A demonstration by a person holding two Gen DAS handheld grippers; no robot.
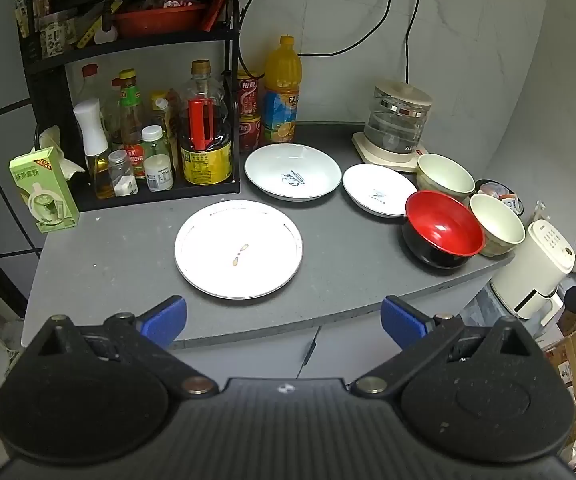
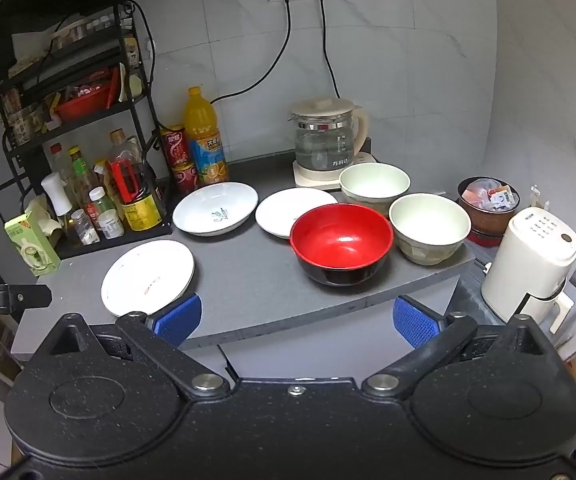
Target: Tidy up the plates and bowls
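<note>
On the grey counter (image 1: 127,264) lie a flat white plate (image 1: 238,249) (image 2: 147,276), a deep white plate (image 1: 292,171) (image 2: 215,209) and a small white plate (image 1: 380,190) (image 2: 292,212). A red-and-black bowl (image 1: 442,229) (image 2: 342,242) and two cream bowls (image 1: 444,171) (image 1: 496,224) (image 2: 374,184) (image 2: 430,226) stand at the right. My left gripper (image 1: 283,320) is open and empty, held before the counter's front edge. My right gripper (image 2: 296,322) is open and empty, also short of the front edge.
A black rack (image 1: 135,120) of bottles and sauces stands at the back left, with a green carton (image 1: 43,192) beside it. An orange juice bottle (image 1: 282,88), red cans and a glass kettle (image 1: 400,120) line the wall. A white appliance (image 2: 532,264) stands off the counter's right end.
</note>
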